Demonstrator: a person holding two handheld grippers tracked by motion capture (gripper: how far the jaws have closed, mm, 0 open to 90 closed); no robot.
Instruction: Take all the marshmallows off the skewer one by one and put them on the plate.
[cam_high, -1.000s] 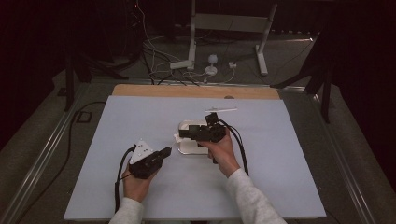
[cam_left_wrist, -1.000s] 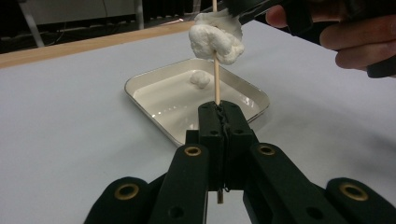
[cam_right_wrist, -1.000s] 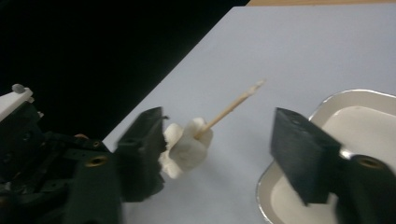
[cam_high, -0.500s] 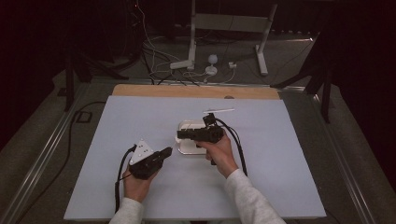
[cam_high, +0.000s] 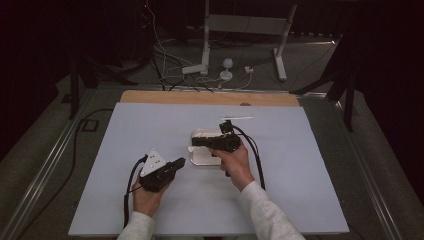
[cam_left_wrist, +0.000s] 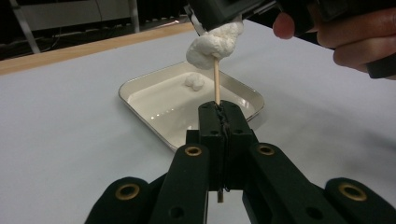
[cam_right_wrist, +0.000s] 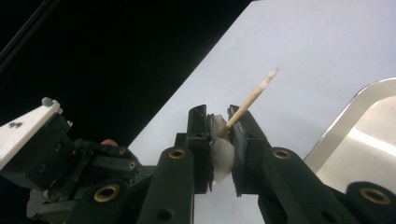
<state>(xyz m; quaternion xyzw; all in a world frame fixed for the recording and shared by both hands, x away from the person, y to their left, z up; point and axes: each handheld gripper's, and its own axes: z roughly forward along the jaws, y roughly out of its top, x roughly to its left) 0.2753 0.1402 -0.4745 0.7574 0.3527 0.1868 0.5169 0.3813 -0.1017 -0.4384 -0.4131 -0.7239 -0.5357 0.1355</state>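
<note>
1. Nearest to you, your left hand (cam_high: 150, 192) holds the left gripper (cam_high: 175, 164) low over the near-left part of the pale blue table (cam_high: 125, 130), pointing right and away towards the tray.
2. Its jaws are together, clamped on the lower end of a thin wooden skewer (cam_left_wrist: 216, 86); in the left gripper view the stick rises from between the closed pads.
3. At the top of that stick sits a white marshmallow (cam_left_wrist: 212, 44), soft and lumpy, held above the tray and clear of the table.
4. Your right hand (cam_high: 232, 162) reaches in from the right, holding the right gripper (cam_high: 196, 142) level and pointed left, just over the tray.
5. Its jaws have just been closing and now press on the marshmallow from both sides; in the right gripper view the white lump (cam_right_wrist: 219, 151) is squeezed between the two black pads, and the skewer's tip (cam_right_wrist: 268, 77) pokes out beyond it.
6. Below and just beyond the two grippers lies the shallow white tray (cam_high: 202, 159), near the middle of the table.
7. A second, smaller marshmallow (cam_left_wrist: 194, 82) rests in the tray, towards its far side.
8. Farther back, a thin white stick (cam_high: 236, 118) lies flat on the table, well apart from the tray.
9. At the far edge runs a wooden strip (cam_high: 200, 97).
</note>
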